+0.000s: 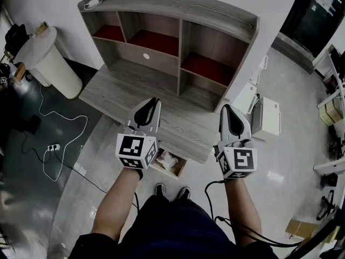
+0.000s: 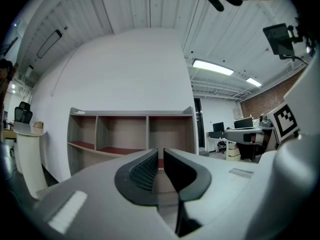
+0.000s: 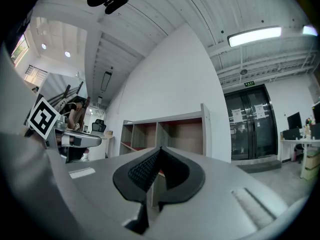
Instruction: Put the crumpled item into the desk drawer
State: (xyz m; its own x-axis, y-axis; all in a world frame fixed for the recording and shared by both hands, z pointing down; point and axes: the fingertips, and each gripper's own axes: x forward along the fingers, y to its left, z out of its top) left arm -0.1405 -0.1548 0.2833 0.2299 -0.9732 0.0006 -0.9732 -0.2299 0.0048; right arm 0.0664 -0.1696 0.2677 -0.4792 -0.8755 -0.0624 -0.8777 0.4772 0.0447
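The crumpled white item [image 1: 166, 159] lies inside the open wooden drawer [image 1: 181, 171], which juts out under the front edge of the grey wood desk [image 1: 116, 90]. My left gripper [image 1: 153, 103] hovers over the desk's front, above and just left of the drawer. In the left gripper view its jaws [image 2: 159, 156] stand a narrow slit apart with nothing between them. My right gripper [image 1: 226, 110] is held over the desk's right front corner. Its jaws [image 3: 159, 152] meet at the tips and hold nothing.
A hutch with several red-floored shelf compartments [image 1: 156, 41] stands on the desk's back. A white round stand [image 1: 46, 58] is at the left, with a cable and power strip [image 1: 52, 146] on the floor. White units [image 1: 267, 117] sit right of the desk. The person's shoes [image 1: 172, 190] are below the drawer.
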